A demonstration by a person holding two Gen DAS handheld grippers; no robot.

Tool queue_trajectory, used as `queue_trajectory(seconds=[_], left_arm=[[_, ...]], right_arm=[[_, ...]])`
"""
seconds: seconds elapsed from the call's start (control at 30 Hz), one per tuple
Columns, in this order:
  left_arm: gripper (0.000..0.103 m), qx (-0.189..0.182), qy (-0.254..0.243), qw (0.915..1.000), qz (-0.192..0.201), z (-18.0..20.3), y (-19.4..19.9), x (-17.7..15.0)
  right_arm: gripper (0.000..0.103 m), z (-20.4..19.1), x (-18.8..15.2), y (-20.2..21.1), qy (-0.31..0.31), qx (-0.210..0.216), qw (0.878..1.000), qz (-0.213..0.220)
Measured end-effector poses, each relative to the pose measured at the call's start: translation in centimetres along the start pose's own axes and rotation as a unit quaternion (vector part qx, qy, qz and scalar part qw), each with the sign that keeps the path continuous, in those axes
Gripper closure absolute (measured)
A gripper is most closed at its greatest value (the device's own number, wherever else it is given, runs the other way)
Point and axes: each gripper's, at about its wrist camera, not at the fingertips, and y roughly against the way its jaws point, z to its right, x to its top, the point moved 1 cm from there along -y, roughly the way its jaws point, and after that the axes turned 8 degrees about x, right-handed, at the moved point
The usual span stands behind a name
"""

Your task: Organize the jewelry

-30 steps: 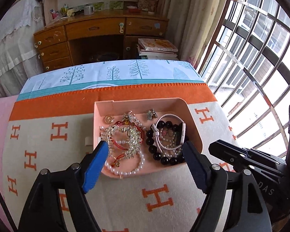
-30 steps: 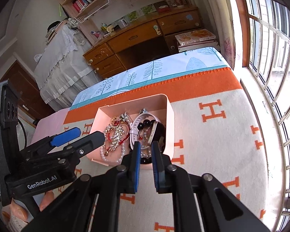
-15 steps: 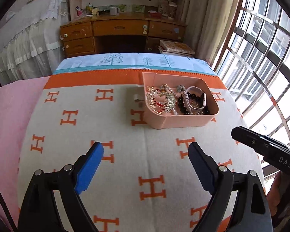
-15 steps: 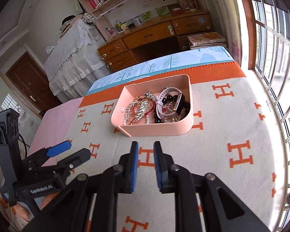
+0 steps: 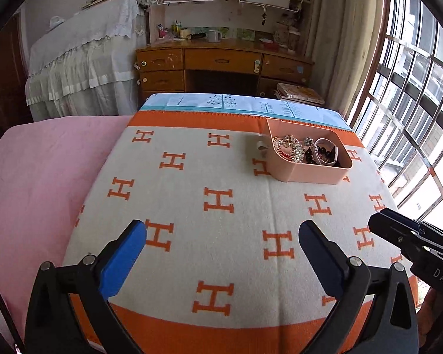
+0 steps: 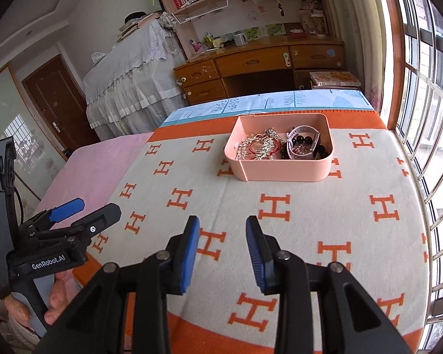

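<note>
Both grippers hang empty over the H-patterned blanket [image 5: 221,177], well short of the jewelry.

I see my left gripper [image 5: 221,253] spread wide and my right gripper [image 6: 223,250] parted, holding nothing. The pink tray [image 6: 280,174] sits at 12 o'clock in the right view, 1 o'clock in the left, holding gold chains [image 6: 258,146] and a black bead bracelet [image 6: 301,141].

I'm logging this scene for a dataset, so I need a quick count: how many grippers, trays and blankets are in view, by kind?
Grippers: 2, the left gripper and the right gripper, both open and empty.
Trays: 1, the pink tray with a tangle of jewelry inside.
Blankets: 1, the orange-and-cream blanket under the tray.
Total: 4.
</note>
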Motion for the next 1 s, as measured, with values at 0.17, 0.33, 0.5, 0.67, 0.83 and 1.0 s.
queue_trajectory(seconds=[0.17, 0.33, 0.5, 0.67, 0.83, 1.0], left_arm=[[0.001, 0.009, -0.001, 0.9995, 0.032, 0.2, 3.1, -0.8], [0.001, -0.001, 0.001, 0.9983, 0.058, 0.8, 6.0, -1.1], [0.001, 0.004, -0.001, 0.9968, 0.08, 1.4, 7.8, -1.6], [0.001, 0.005, -0.006, 0.9964, 0.085, 2.2, 8.5, -1.9], [0.001, 0.003, -0.014, 0.997, 0.076, 3.1, 8.5, -2.2], [0.001, 0.006, -0.016, 0.9971, 0.075, 3.5, 8.5, -2.4]], right_arm=[[0.054, -1.7, -0.6, 2.7, 0.011, -0.021, 0.999, 0.025], [0.043, -2.9, -1.1, 5.1, 0.016, -0.035, 0.998, 0.049], [0.041, -3.7, -1.8, 6.7, 0.024, -0.043, 0.996, 0.069], [0.041, -3.6, -2.4, 7.3, 0.021, -0.044, 0.996, 0.071], [0.041, -3.5, -3.0, 7.5, 0.019, -0.044, 0.997, 0.067], [0.041, -3.5, -3.2, 7.6, 0.021, -0.044, 0.996, 0.07]])
